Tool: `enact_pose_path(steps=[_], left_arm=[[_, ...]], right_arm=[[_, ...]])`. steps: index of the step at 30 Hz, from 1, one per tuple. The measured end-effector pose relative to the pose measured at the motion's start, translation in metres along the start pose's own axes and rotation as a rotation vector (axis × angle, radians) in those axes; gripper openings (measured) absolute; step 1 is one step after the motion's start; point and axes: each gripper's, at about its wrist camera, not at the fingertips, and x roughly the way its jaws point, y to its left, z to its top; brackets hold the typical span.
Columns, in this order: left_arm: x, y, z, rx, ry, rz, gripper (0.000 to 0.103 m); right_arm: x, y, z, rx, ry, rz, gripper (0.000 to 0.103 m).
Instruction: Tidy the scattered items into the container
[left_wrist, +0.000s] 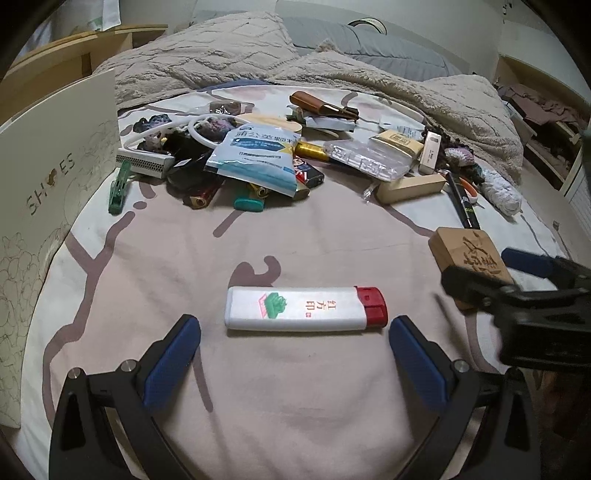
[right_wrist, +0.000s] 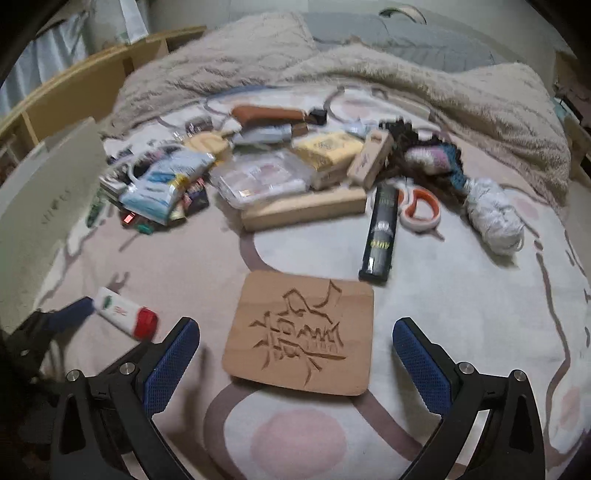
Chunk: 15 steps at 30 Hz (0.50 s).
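A white lighter with a red cap lies on the bed sheet just ahead of my open, empty left gripper; it also shows in the right wrist view. A carved wooden plaque lies between the open fingers of my empty right gripper; it shows in the left wrist view too. The right gripper appears at the right of the left wrist view. A white shoe box stands at the left. A pile of scattered items lies farther back.
The pile holds a blue-white pouch, lighters, a green clip, a wooden block, a black tube, orange scissors, white yarn. A fluffy blanket lies behind. A wooden bed frame is at the left.
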Motion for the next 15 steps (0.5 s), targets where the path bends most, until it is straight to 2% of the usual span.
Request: enact_pose_path(steps=[2,6,9,13,15], left_arm=[[0.001,-0.001,0.000,0.004,0.001,0.006,0.103],[0.003,-0.002,0.000,0.009,0.009,0.016,0.103],[0.004,-0.002,0.001,0.002,0.019,0.015,0.103],[0.005,-0.003,0.002,-0.003,0.024,0.022,0.103],[0.005,-0.004,0.003,-0.002,0.023,0.025,0.103]], right_arm=[[0.007,-0.007,-0.003,0.034,0.025,-0.042,0.103],[0.005,-0.026,-0.009,0.118,0.008,-0.029,0.103],[0.007,-0.027,-0.013,0.122,-0.001,-0.027,0.103],[0.010,-0.020,-0.016,0.087,-0.026,-0.066,0.103],[0.006,-0.023,-0.019,0.099,-0.063,-0.040,0.102]])
